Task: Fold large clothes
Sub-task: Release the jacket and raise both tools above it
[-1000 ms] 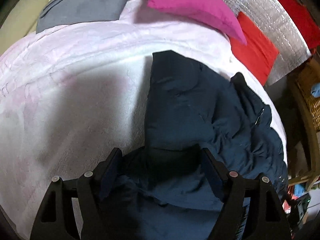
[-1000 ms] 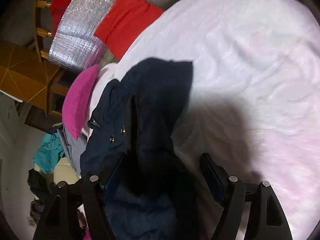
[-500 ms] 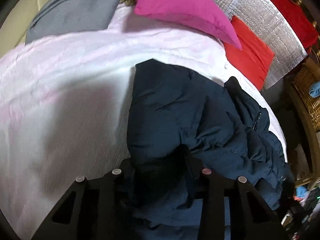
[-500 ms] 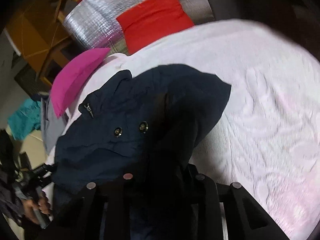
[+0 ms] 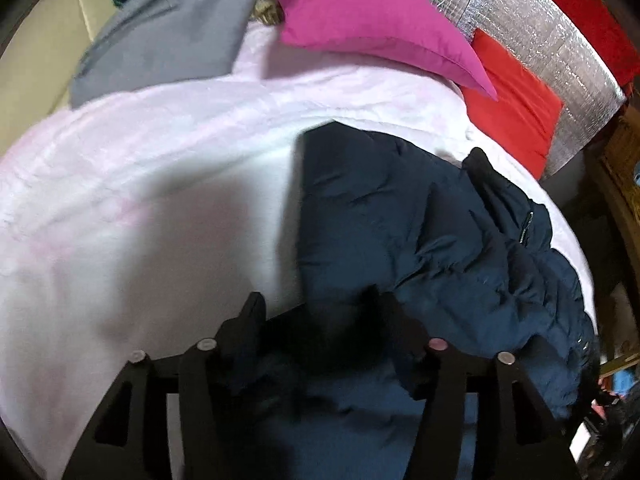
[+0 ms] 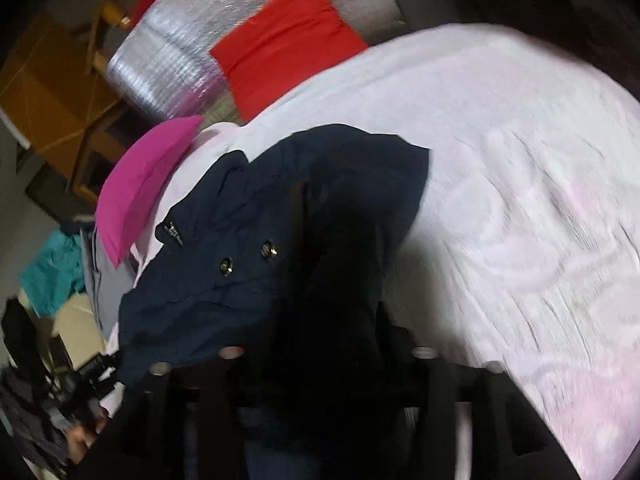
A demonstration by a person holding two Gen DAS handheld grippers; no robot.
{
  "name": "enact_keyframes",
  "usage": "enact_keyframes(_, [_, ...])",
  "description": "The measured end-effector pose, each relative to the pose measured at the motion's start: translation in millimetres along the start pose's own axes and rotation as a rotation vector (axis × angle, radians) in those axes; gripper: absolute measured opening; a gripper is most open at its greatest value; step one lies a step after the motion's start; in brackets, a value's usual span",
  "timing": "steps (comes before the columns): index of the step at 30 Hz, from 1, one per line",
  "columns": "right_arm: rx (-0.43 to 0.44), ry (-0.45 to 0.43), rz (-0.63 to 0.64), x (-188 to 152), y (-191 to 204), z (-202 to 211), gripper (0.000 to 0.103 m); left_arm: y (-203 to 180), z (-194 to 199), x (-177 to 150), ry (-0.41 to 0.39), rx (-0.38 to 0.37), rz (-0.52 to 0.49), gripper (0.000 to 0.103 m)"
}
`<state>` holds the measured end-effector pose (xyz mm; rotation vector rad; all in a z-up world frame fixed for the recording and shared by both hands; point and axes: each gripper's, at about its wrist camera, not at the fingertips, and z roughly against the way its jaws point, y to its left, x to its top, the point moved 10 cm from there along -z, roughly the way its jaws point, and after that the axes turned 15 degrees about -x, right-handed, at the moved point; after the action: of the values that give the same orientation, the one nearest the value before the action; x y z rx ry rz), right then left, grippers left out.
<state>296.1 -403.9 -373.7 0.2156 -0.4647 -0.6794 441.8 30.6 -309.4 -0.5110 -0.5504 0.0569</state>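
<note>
A dark navy padded jacket lies crumpled on the right half of a pale pink bed blanket. In the right wrist view the jacket shows two metal snaps and a small label. My left gripper stands over the jacket's near edge. Its jaws are opening with a dark fold of jacket between them, and a strip of blanket shows beside the left finger. My right gripper is blurred and dark. Its jaws are opening too, around a hanging bunch of jacket fabric.
A magenta pillow, a red cushion and a silver quilted foil sheet sit at the bed's far end. A grey cloth lies at the far left corner. Wooden furniture and teal clothing are beside the bed.
Both grippers narrowed onto jacket fabric half a second ago and now stand wider again. The right wrist view rolled and shifted, so the jacket's snaps came into sight.
</note>
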Motion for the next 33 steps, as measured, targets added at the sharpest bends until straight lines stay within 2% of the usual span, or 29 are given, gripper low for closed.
enact_keyframes(5, [0.014,-0.023,-0.003,-23,-8,40,0.057,0,39,-13,-0.035,0.052,-0.091,0.065])
enact_keyframes(10, [0.024,-0.024,0.013,-50,-18,75,0.057,-2,66,-48,0.001,0.091,-0.217,0.066])
enact_keyframes(14, [0.033,-0.016,0.035,-70,-17,92,0.057,-7,94,-73,0.010,0.107,-0.270,0.066])
enact_keyframes(20, [0.067,-0.023,0.039,-95,-21,116,0.058,-31,156,-100,-0.084,0.201,-0.442,0.068])
enact_keyframes(23, [0.086,-0.017,0.026,-109,-25,126,0.058,-37,181,-106,-0.123,0.216,-0.464,0.069])
enact_keyframes(28, [0.110,-0.012,0.019,-130,-32,140,0.059,-51,219,-115,-0.182,0.200,-0.489,0.071])
enact_keyframes(33, [0.126,-0.002,0.014,-150,-42,153,0.061,-61,236,-122,-0.209,0.197,-0.507,0.072])
